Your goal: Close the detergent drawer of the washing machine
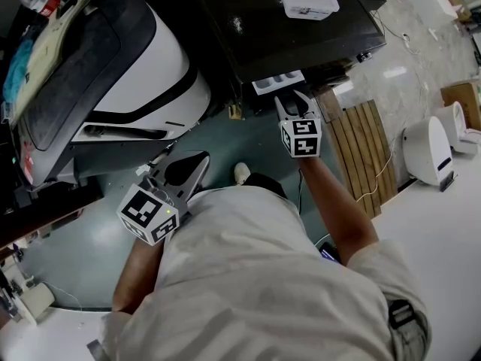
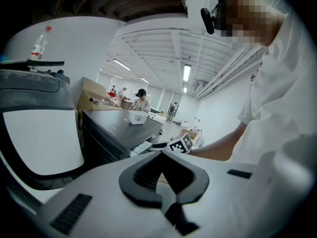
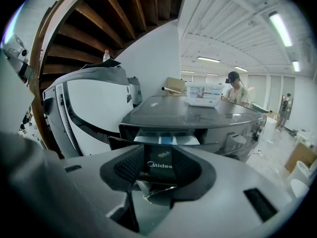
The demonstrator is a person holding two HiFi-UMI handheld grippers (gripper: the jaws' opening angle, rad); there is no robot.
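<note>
1. Detergent drawer point(image 3: 163, 139), a dark-fronted pull-out tray with pale compartments, is standing pulled out of the dark grey, flat-topped washing machine point(image 3: 198, 114). The closing step appears to be only beginning.
2. Right gripper point(image 3: 158, 158) is holding its jaws apart, with the drawer's front panel sitting between them. The next move is probably calling for a straight, square push inward.
3. Left gripper point(image 2: 161, 155) is hanging low and well apart from the drawer, jaws together on nothing.
4. Right gripper view alone is showing the blue divider and the front panel. Head view is showing how far the drawer point(image 1: 278, 83) is projecting, and the white plastic box point(image 1: 309, 1) resting on the lid.
</note>
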